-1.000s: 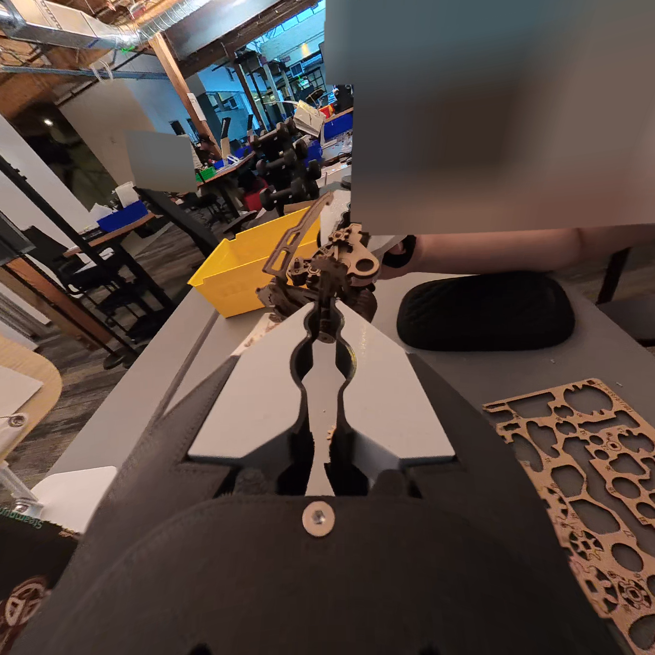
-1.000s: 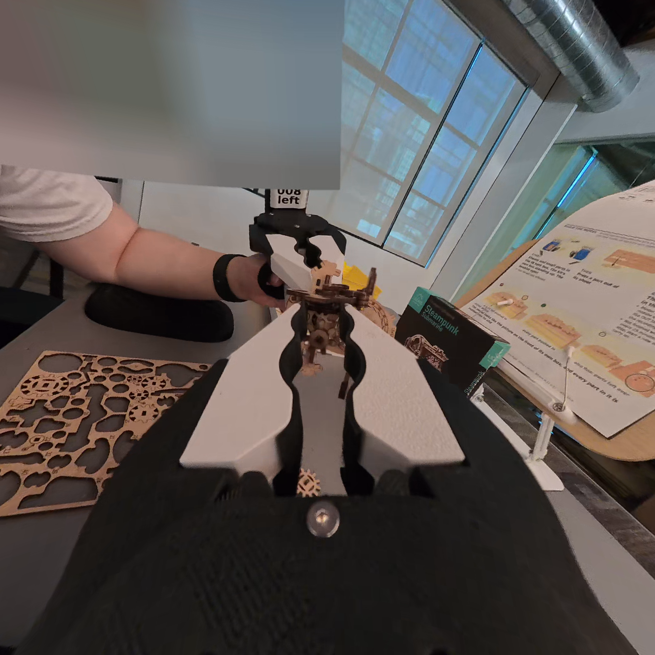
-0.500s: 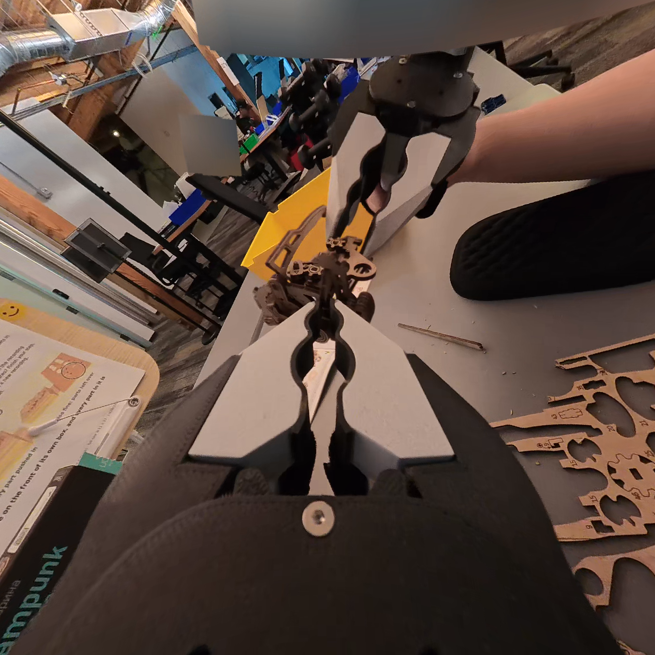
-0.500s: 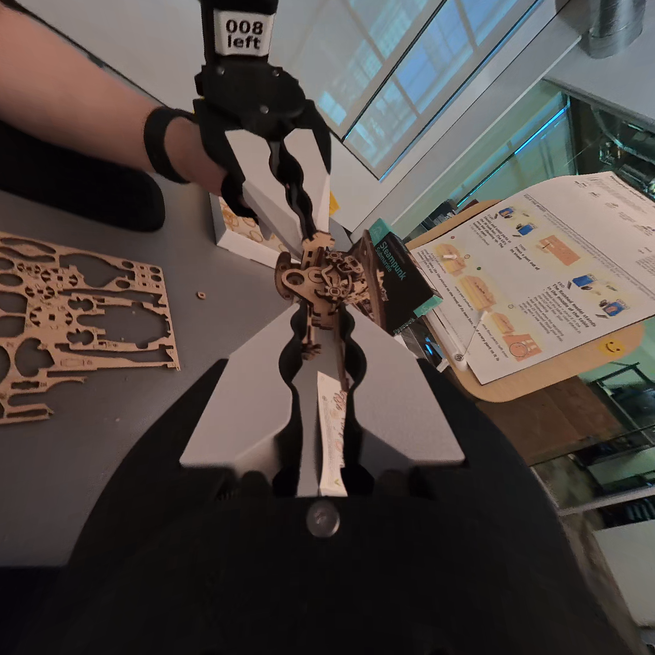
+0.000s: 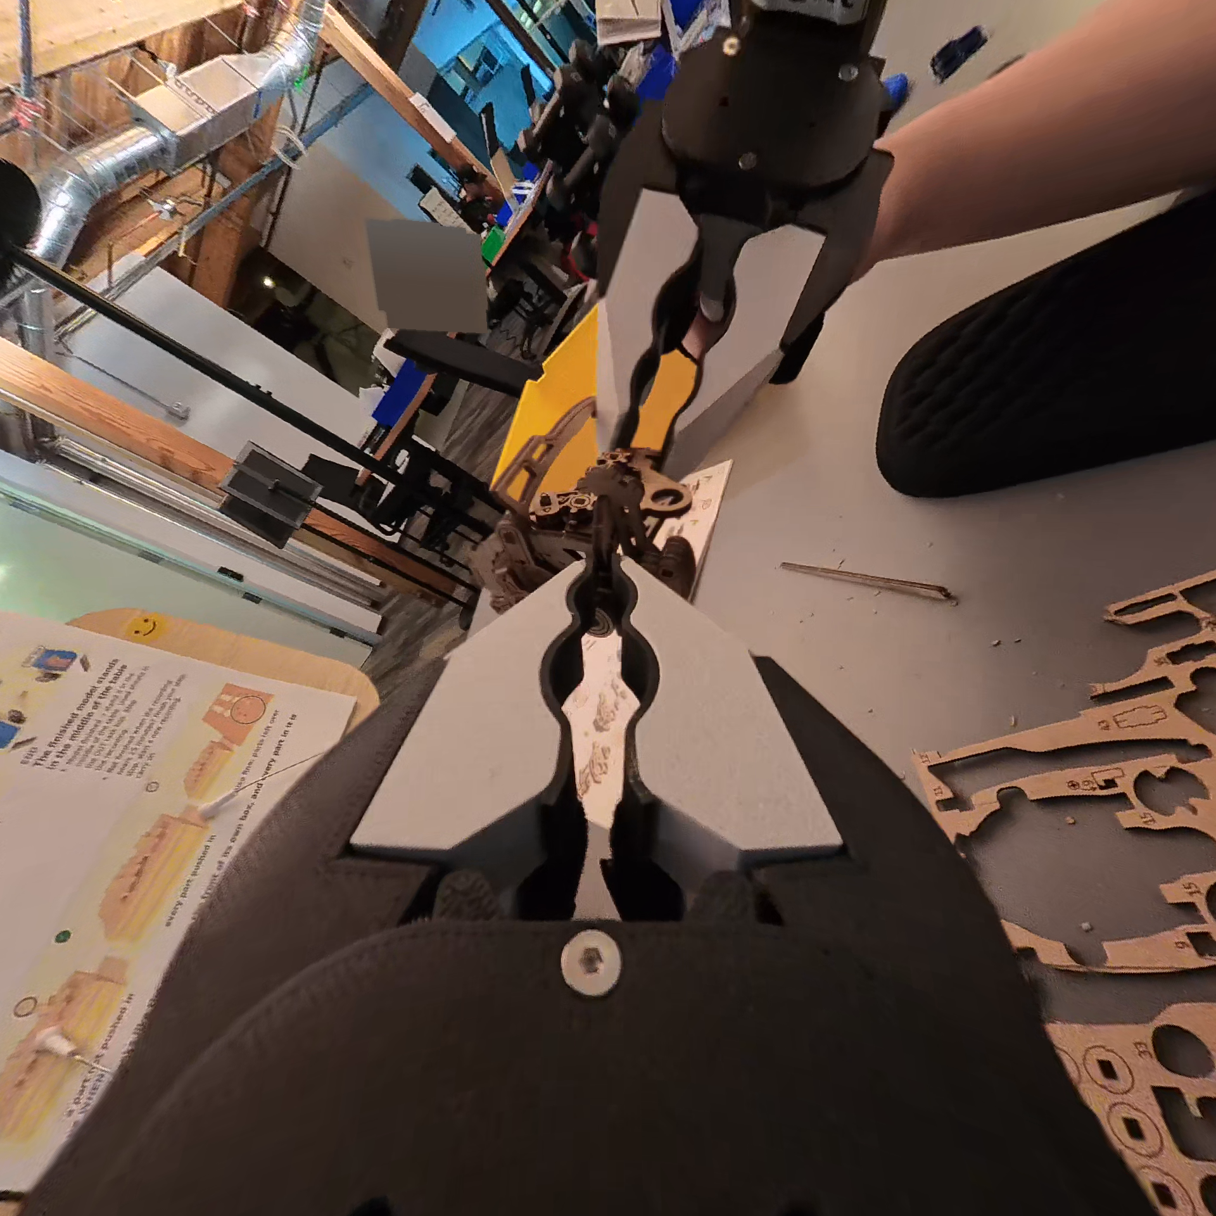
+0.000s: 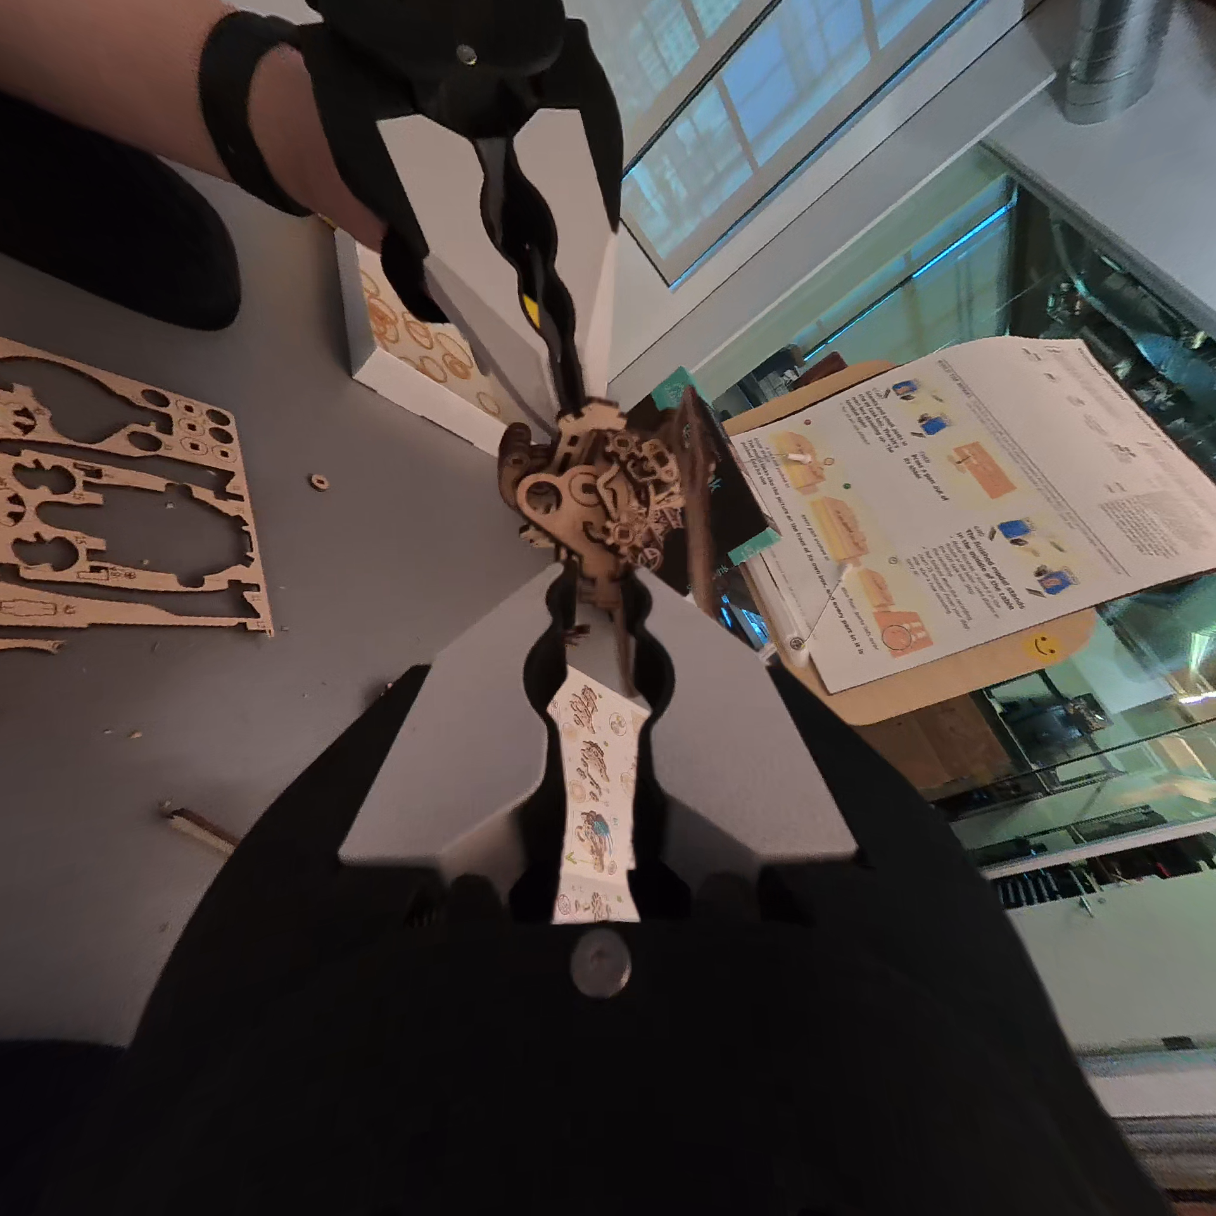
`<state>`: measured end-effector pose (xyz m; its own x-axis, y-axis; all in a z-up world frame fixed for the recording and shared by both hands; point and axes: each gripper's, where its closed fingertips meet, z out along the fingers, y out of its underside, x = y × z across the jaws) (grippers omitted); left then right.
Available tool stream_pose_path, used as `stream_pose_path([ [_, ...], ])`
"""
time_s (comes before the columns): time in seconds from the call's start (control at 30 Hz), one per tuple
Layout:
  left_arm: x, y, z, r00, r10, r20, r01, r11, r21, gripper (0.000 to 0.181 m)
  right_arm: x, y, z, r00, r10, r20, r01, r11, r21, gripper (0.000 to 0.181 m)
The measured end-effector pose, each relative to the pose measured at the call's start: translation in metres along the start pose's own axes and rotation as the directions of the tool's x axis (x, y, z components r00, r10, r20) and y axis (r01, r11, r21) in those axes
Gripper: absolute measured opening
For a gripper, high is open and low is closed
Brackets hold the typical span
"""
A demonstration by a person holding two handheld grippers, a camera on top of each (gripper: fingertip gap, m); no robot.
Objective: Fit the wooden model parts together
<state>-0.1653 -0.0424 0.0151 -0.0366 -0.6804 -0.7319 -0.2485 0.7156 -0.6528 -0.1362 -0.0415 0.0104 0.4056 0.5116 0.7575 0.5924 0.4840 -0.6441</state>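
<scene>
Both grippers pinch the wooden model above the grey table: left gripper from one side, right gripper from the other.

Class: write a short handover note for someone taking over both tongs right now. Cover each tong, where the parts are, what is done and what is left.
Left tongs: shut on the model, held above the table.
Right tongs: shut on the model's opposite end.
Punched-out sheets lie flat on the table; a thin stick lies beside them.
Done: the model is largely built.
Left: fitting any remaining parts; which ones cannot be told.
</scene>
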Motion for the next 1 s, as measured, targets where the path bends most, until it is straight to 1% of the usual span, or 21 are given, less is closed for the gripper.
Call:
stream_pose_path([
  [0.07, 0.002, 0.001, 0.001, 1.0, 0.004, -0.007, -0.004, 1.0, -0.009, 0.001, 0.0, 0.002, 0.0, 1.0, -0.012, -0.003, 0.012, 1.0, -0.011, 0.01],
  [0.17, 0.004, 0.005, 0.002, 0.999, -0.017, -0.031, 0.016, 1.0, -0.023, 0.001, -0.003, 0.005, 0.0, 0.999, 0.039, 0.031, -0.038, 0.999, -0.024, 0.01],
  [0.27, 0.005, 0.007, 0.004, 0.997, -0.06, -0.043, 0.058, 0.998, -0.032, 0.002, -0.005, 0.01, 0.002, 0.985, 0.155, 0.08, -0.153, 0.988, -0.033, 0.01],
  [0.37, 0.003, 0.009, 0.006, 0.994, -0.103, -0.041, 0.101, 0.994, -0.036, 0.007, -0.008, 0.012, 0.004, 0.949, 0.284, 0.137, -0.284, 0.959, -0.027, 0.01],
  [0.43, 0.002, 0.008, 0.005, 0.991, -0.128, -0.044, 0.127, 0.991, -0.031, 0.009, -0.009, 0.011, 0.004, 0.927, 0.34, 0.161, -0.343, 0.939, -0.012, 0.01],
  [0.53, 0.0, 0.007, 0.004, 0.987, -0.149, -0.051, 0.148, 0.989, -0.022, 0.014, -0.011, 0.01, 0.005, 0.918, 0.356, 0.178, -0.363, 0.932, 0.008, 0.01],
  [0.6, 0.0, 0.006, 0.003, 0.989, -0.142, -0.051, 0.141, 0.99, -0.017, 0.017, -0.011, 0.009, 0.004, 0.926, 0.333, 0.177, -0.342, 0.939, 0.023, 0.01],
  [0.7, 0.001, 0.004, 0.003, 0.988, -0.142, -0.059, 0.142, 0.99, -0.008, 0.013, -0.011, 0.008, 0.003, 0.932, 0.318, 0.173, -0.329, 0.944, 0.038, 0.01],
  [0.77, 0.002, 0.003, 0.003, 0.979, -0.185, -0.081, 0.185, 0.983, -0.006, 0.009, -0.011, 0.009, 0.003, 0.921, 0.343, 0.184, -0.355, 0.934, 0.035, 0.01],
  [0.83, 0.0, 0.001, 0.003, 0.961, -0.258, -0.096, 0.259, 0.966, 0.0, 0.008, -0.009, 0.008, 0.003, 0.9, 0.39, 0.193, -0.404, 0.914, 0.037, 0.01],
  [1.0, -0.006, -0.002, 0.002, 0.872, -0.467, -0.15, 0.47, 0.883, -0.017, 0.007, -0.008, 0.005, 0.004, 0.801, 0.541, 0.257, -0.563, 0.826, 0.017, 0.01],
])
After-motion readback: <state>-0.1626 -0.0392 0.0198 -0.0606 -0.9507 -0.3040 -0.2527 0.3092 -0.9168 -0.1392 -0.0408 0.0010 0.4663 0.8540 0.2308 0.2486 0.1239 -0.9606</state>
